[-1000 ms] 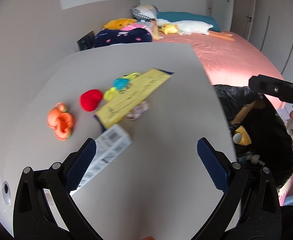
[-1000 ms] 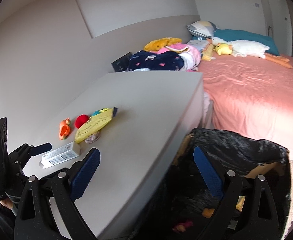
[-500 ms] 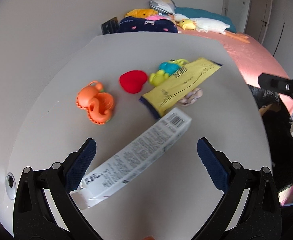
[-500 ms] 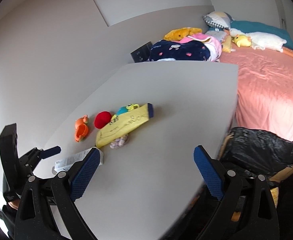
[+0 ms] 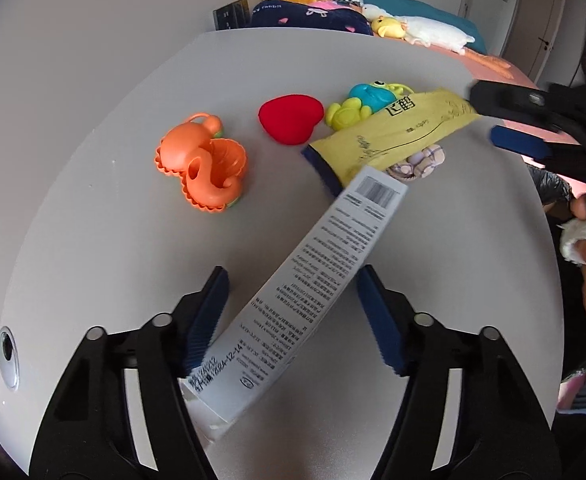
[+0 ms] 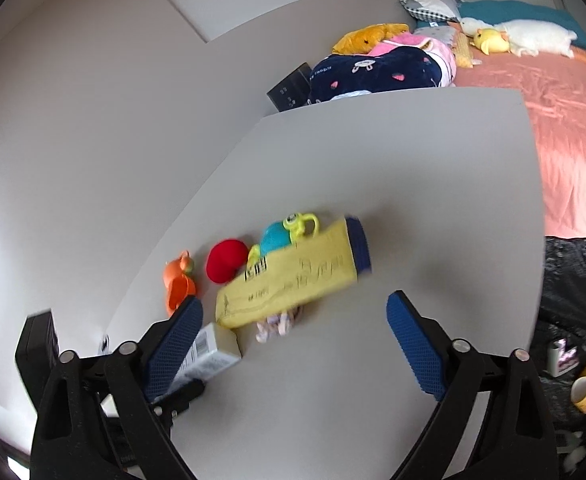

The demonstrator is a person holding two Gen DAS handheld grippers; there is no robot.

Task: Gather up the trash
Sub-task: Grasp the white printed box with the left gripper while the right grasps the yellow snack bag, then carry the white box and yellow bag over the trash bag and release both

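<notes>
A long white printed carton (image 5: 313, 276) lies diagonally on the grey table (image 5: 105, 248). My left gripper (image 5: 293, 312) is open with its fingers on either side of the carton's near half. A yellow paper package (image 5: 393, 136) with a blue end lies beyond it, over a small crumpled wrapper (image 5: 417, 164). My right gripper (image 6: 293, 340) is open and empty above the table, facing the yellow package (image 6: 289, 280); the carton's end (image 6: 209, 352) shows beside its left finger. A black trash bag (image 6: 573, 288) hangs open off the table's right edge.
An orange toy (image 5: 201, 164), a red heart (image 5: 289, 118) and a blue-green frog toy (image 5: 361, 104) sit on the table behind the trash. A pink bed (image 6: 565, 120) with pillows and plush toys lies beyond. A cable hole (image 5: 7, 354) is at the table's near left.
My left gripper has moved forward over the white carton and its fingers have narrowed around it. My right gripper has swung left from the trash bag toward the yellow package.
</notes>
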